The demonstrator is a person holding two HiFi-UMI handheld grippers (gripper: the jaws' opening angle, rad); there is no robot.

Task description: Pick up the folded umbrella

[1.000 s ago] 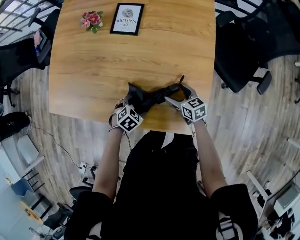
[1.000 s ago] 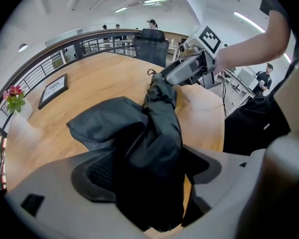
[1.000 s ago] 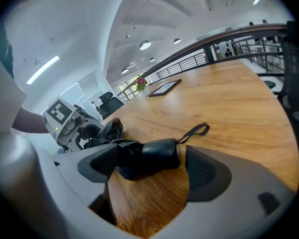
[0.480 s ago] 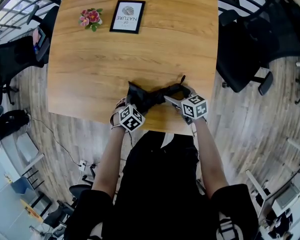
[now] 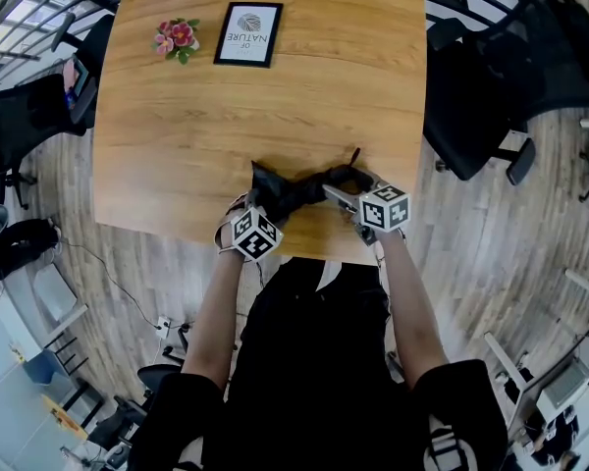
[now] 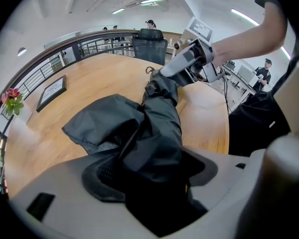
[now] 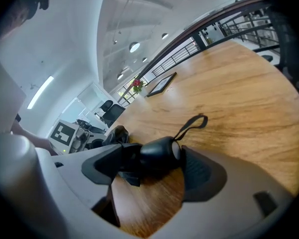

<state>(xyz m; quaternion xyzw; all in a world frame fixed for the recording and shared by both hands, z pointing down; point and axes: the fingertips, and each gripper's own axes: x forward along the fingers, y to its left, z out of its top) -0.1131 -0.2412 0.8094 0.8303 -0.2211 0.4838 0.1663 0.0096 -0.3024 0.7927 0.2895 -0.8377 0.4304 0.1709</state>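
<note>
The folded umbrella [image 5: 296, 188] is black and lies across the wooden table [image 5: 275, 106] close to its near edge. My left gripper [image 5: 258, 200] sits over its bunched canopy end. In the left gripper view the fabric [image 6: 159, 128] fills the gap between the jaws of the left gripper [image 6: 154, 183], which are closing on it. My right gripper [image 5: 350, 188] is at the handle end. Its jaws are closing too, with the rounded handle [image 7: 157, 156] between the pads of the right gripper [image 7: 152, 168]. The wrist strap [image 7: 192, 123] trails onto the wood.
A framed print [image 5: 248, 34] and a small bunch of flowers [image 5: 177, 37] stand at the table's far side. Black office chairs are to the right [image 5: 481, 96] and to the left [image 5: 29, 116]. The table's near edge runs just under both grippers.
Both grippers stay at the umbrella, which has not moved. The right gripper's marker cube has rolled slightly.
</note>
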